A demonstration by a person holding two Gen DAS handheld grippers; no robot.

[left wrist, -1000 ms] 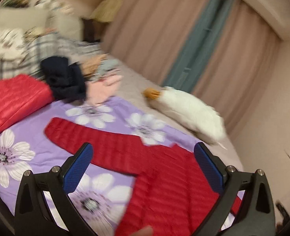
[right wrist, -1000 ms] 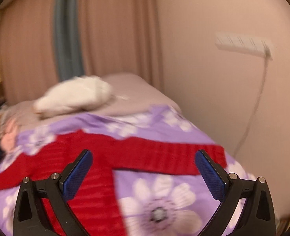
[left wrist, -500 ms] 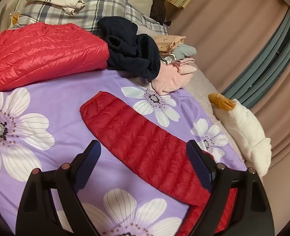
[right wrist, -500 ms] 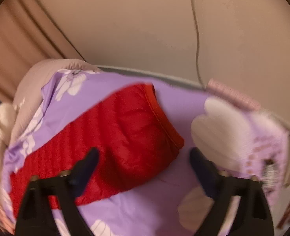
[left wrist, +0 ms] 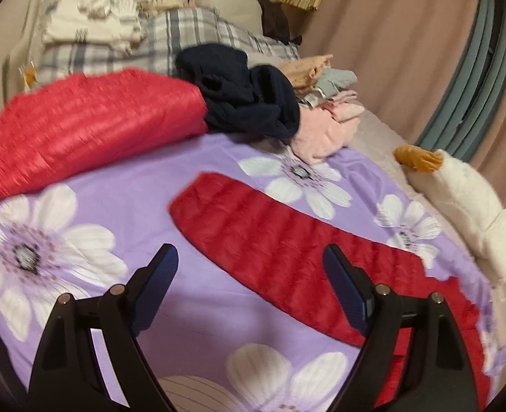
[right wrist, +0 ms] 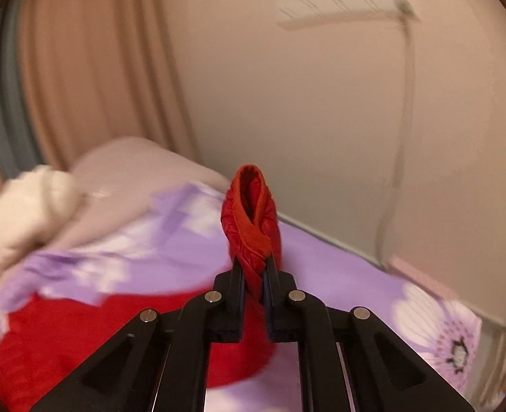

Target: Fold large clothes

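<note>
The right tongs are clamped on the cuff of a red quilted jacket, the elastic-edged sleeve end bunched and standing up between the closed jaws, lifted off the bed; a grip at the cuff gives control of the whole sleeve, likely so it can be carried across the body for a first fold. The left tongs hover spread wide and empty above the jacket's other sleeve, which lies flat and stretched out on the purple flowered bedspread, apparently lined up to take it next. The jacket's body spreads below both tools, across the middle of the bed. Beyond it, a folded lighter-red puffer, a dark navy garment and pink clothing sit piled towards the head of the bed, kept off the working area. A white plush toy lies along the curtain side.
</note>
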